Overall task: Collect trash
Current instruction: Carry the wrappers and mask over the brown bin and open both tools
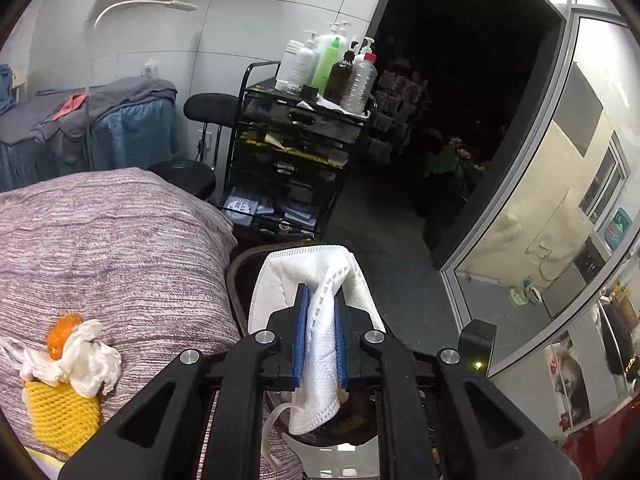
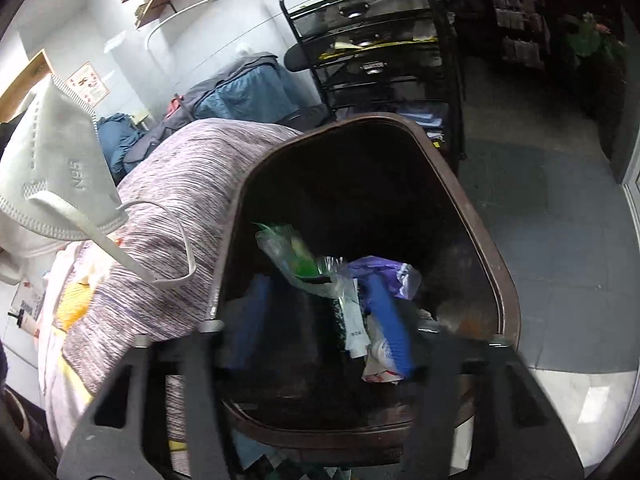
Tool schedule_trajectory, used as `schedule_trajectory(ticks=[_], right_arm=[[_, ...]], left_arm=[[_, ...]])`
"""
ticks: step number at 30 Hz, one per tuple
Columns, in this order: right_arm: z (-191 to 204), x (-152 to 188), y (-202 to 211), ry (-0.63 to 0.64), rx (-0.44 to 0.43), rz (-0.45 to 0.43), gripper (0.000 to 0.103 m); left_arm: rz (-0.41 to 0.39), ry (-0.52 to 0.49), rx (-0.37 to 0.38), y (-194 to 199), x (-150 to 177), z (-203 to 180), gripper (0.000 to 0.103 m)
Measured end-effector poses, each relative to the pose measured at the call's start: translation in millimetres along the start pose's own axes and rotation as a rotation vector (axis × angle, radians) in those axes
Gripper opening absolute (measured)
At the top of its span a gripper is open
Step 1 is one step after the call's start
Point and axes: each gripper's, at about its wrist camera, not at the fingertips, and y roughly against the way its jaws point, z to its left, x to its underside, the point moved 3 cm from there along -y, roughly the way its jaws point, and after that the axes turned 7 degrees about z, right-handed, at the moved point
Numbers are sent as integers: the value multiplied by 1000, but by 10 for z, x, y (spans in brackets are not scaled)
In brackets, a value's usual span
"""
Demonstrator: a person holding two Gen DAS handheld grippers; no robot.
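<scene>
My left gripper (image 1: 320,316) is shut on a white face mask (image 1: 320,280) and holds it above the rim of a dark brown trash bin (image 1: 236,276). The mask also shows in the right wrist view (image 2: 60,168), hanging at the far left with its straps loose. My right gripper (image 2: 320,320) is open and empty, its blue pads (image 2: 390,320) over the bin's mouth. The bin (image 2: 472,216) holds plastic wrappers and paper scraps (image 2: 320,268). On the striped purple bedding (image 1: 120,240) lie a yellow foam net (image 1: 60,412), crumpled white tissue (image 1: 88,360) and orange peel (image 1: 60,336).
A black wire cart (image 1: 296,152) with several bottles stands behind the bin, a black stool (image 1: 212,108) beside it. A glass door frame (image 1: 500,240) is at the right, a dark doorway beyond. Grey tiled floor (image 2: 560,240) lies right of the bin.
</scene>
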Motion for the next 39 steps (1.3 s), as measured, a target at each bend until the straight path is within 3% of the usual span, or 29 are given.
schedule_trajectory(ticks=[13,15,19,31,34,36,38,39], right_arm=[[-199,-3,592,-68,102,-183,62],[-261,-21,696,-86,133,-214,71],[-382,-44,871,-122,169,-265,72],[-584,-77,999,-161,197,-285,73],[-585,-75,999,-161,200,-286,73],[-586,-75,1004,-162,200,-286,73],[-586,-76,1005,-162,201,-287,73],[-584,-78,1011,-161,202,-289,73]], left_arm=[[50,-35,-19,-290,2,-95,12],[70,-46,-32,-385,8,-112,12],[118,-68,-51,-601,50,-136,12],[194,-136,-105,-973,176,-192,12],[201,-164,-127,-1006,214,-214,22],[194,-164,-132,-990,217,-197,46],[169,-160,-144,-939,212,-178,65],[155,-158,-149,-909,205,-170,69]])
